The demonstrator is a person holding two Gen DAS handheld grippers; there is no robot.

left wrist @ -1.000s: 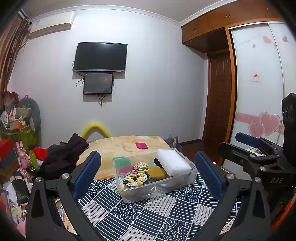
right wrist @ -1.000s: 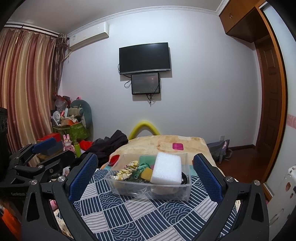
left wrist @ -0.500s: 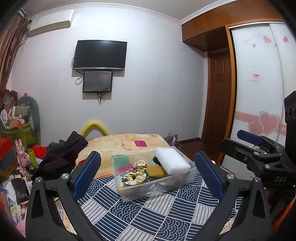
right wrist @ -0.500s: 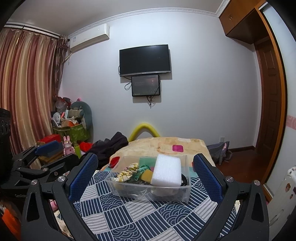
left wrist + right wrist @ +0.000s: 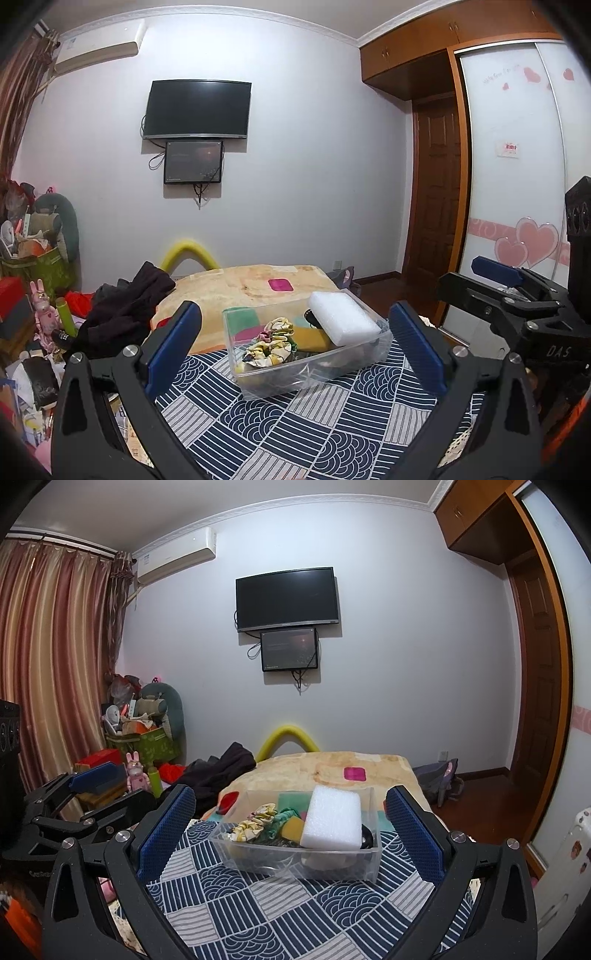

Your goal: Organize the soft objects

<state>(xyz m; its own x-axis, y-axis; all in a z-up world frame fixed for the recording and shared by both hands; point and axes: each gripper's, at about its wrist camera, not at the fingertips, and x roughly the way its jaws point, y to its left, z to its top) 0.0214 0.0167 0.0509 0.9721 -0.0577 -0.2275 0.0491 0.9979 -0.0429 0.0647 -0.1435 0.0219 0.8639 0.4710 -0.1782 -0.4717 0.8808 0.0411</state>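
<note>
The left gripper and the right gripper are both spread wide and hold nothing. Between their fingers stands a clear plastic box on a blue patterned cloth. Inside it lie a white foam block, a yellow sponge and a floral scrunchie.

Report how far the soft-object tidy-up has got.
Looks done: the white foam block, a patterned scrunchie and a yellow sponge already sit in the clear bin on the patterned cloth.

In hand: nothing. The left hand-held gripper and right hand-held gripper are both open and empty, short of the bin.

Left: no loose soft item shows on the cloth; whether more remain elsewhere I can't tell.
</note>
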